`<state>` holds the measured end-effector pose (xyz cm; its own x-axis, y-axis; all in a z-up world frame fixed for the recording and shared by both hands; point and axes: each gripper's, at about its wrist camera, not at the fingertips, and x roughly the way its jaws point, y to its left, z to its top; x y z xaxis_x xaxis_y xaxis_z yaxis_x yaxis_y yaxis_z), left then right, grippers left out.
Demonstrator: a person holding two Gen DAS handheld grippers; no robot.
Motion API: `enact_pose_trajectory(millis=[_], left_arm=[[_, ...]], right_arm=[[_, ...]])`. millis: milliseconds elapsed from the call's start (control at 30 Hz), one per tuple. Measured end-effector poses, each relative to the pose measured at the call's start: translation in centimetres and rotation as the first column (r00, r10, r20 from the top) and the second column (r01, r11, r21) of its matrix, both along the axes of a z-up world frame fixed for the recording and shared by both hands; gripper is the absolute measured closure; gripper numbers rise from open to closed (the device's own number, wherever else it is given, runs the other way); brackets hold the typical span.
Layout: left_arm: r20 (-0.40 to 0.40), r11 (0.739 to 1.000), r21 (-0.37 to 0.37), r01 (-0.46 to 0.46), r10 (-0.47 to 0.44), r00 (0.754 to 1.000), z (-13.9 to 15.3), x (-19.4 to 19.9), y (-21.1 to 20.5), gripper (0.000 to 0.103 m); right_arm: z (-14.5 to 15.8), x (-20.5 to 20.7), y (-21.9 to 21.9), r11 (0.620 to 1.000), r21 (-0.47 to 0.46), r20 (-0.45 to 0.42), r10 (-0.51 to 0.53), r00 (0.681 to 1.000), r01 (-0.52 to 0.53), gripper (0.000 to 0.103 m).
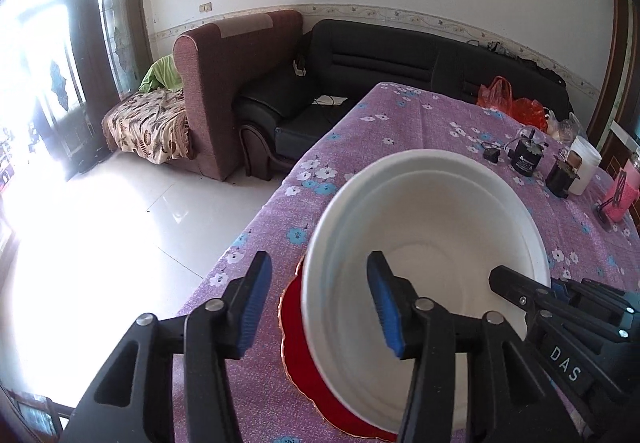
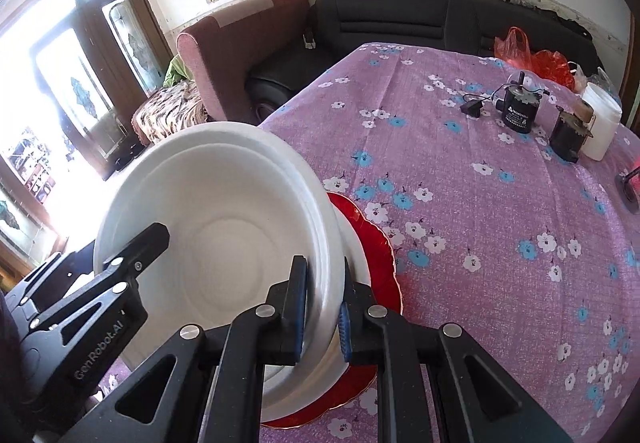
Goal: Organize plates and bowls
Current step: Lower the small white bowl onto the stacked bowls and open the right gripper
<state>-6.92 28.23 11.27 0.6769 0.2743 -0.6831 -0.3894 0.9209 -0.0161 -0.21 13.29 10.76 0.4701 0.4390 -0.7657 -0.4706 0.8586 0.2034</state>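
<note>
Right gripper (image 2: 323, 313) clamped on white bowl's (image 2: 224, 239) rim, sitting on red plate (image 2: 376, 263) near tablecloth's (image 2: 480, 223) left edge. Left gripper (image 1: 318, 303) half open, straddling the rim, not pinching.

"DAS" on the right gripper (image 1: 556, 307); "GenRobot.AI" on the left gripper (image 2: 132, 247)

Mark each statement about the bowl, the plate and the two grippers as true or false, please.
1. The right gripper pinches the white bowl's rim. True.
2. The left gripper clamps the rim. False: its fingers stand apart around the rim.
3. The bowl sits over a red plate. True.
4. The plate is blue. False: it is red.
5. The tablecloth is purple with flowers. True.
</note>
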Motion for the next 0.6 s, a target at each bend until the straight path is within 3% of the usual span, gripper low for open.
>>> enact_pose_trajectory(millis=[133, 267, 300, 467, 600], left_arm=[[0.038, 0.998, -0.051, -0.033, 0.035, 0.999, 0.7, -1.4, 1.2, 0.041], [0.067, 0.995, -0.081, -0.058, 0.063, 0.996, 1.1, -2.9, 2.0, 0.039], [0.077, 0.994, -0.092, -0.060, 0.067, 0.995, 1.2, -3.2, 2.1, 0.038], [0.112, 0.992, -0.112, -0.064, 0.077, 0.991, 1.7, -4.5, 2.1, 0.033], [0.127, 0.994, -0.096, -0.047, 0.059, 0.990, 2.0, -5.0, 1.2, 0.031]], right_arm=[[0.2, -0.4, 0.5, 1.000, -0.019, 0.035, 0.005, 0.999, -0.004, 0.086], [0.5, -0.6, 0.5, 0.999, 0.018, 0.048, 0.029, 0.998, -0.030, 0.052], [0.8, -0.8, 0.4, 0.999, 0.025, 0.066, 0.026, 0.997, -0.028, 0.048], [2.0, -1.7, -0.4, 0.998, 0.059, 0.123, 0.014, 0.992, -0.021, 0.035], [2.7, -1.9, -1.4, 0.997, 0.074, 0.148, -0.007, 0.989, -0.004, 0.034]])
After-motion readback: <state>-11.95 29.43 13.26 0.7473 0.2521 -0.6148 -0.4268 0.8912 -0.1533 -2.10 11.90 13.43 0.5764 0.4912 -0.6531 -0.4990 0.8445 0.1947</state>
